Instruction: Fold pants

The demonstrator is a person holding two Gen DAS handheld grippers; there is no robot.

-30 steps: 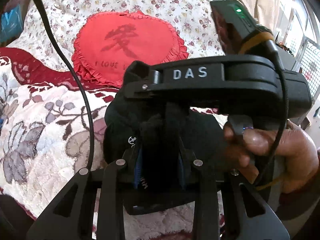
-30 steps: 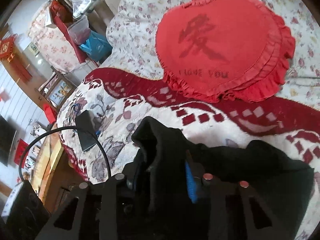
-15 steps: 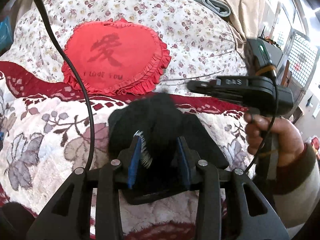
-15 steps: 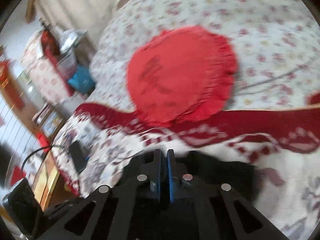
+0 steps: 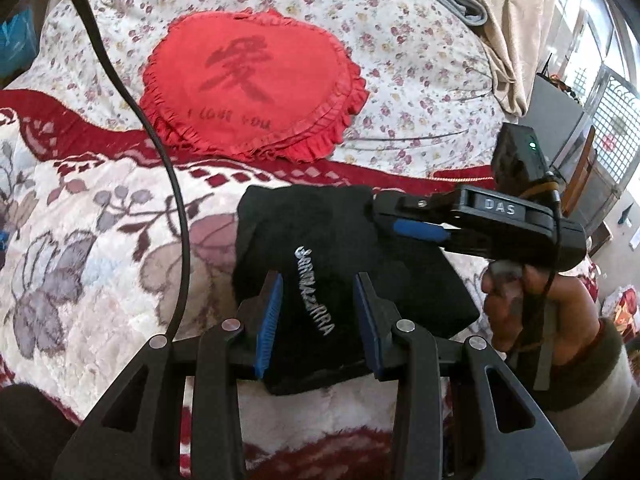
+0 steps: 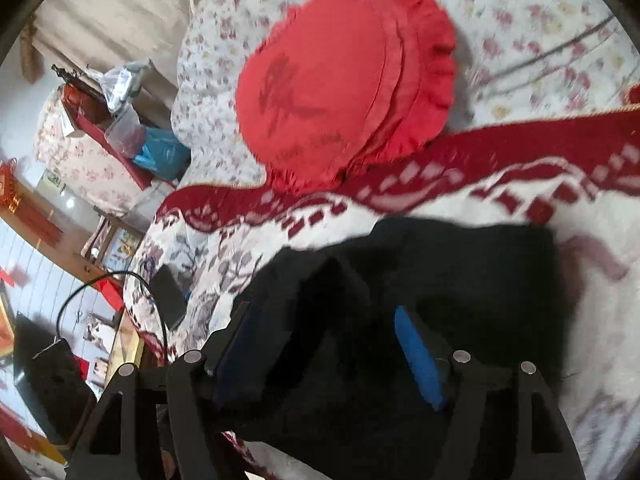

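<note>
Black pants (image 5: 344,268) folded into a compact bundle on the blanket (image 5: 100,240) just below the red cushion (image 5: 256,84), left gripper (image 5: 318,312) jaws apart astride the bundle's near edge, pads clear of cloth, right gripper (image 6: 324,344) jaws just opened wide, pants beneath.

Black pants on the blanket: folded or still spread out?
Folded. The black pants lie as a compact rectangular bundle on the floral blanket, white lettering on top, no legs trailing out.
</note>
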